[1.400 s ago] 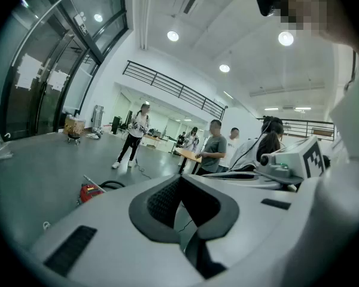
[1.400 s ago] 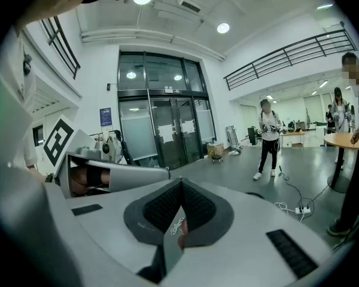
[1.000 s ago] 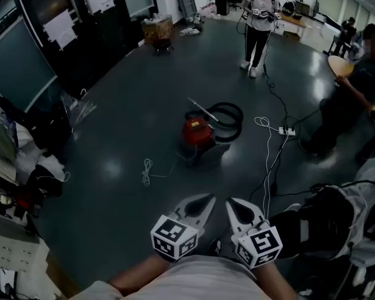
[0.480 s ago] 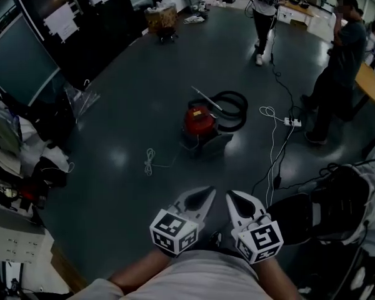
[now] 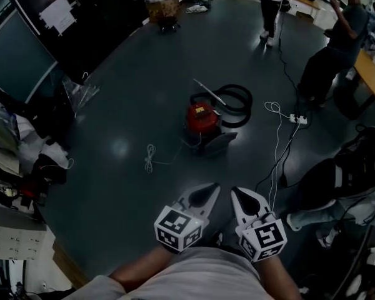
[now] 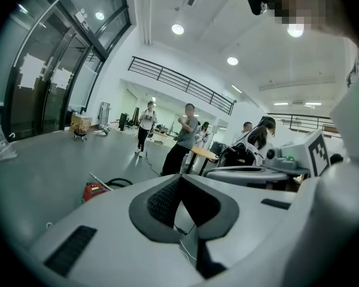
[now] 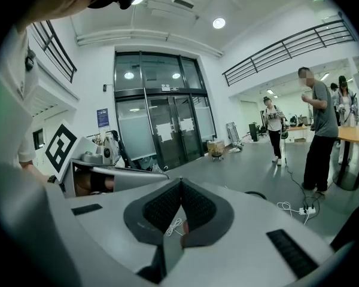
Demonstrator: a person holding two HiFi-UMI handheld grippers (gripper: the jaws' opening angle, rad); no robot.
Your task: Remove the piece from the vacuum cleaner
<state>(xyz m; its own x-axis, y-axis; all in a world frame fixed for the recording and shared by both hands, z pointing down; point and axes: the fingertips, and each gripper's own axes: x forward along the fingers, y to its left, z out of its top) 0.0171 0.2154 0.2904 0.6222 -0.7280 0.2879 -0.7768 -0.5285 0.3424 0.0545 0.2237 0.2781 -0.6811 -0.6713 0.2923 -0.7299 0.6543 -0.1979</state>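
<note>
Holding both tongs clenched shut and empty, close to our body: left gripper (image 5: 214, 188), right gripper (image 5: 234, 191). The head view gives us the whole red vacuum cleaner (image 5: 201, 119), well ahead on the floor with its black hose (image 5: 236, 102) coiled beside it. The left gripper view catches the red body too. The right gripper view only gets a hose edge and the power strip (image 7: 303, 210).

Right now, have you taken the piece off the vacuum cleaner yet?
Nothing looks done: the red vacuum cleaner sits on the floor, hose coiled beside it. Nothing is in hand: the left gripper and right gripper are both shut, empty, far from it. Left: reaching it and pulling the piece off.
</note>
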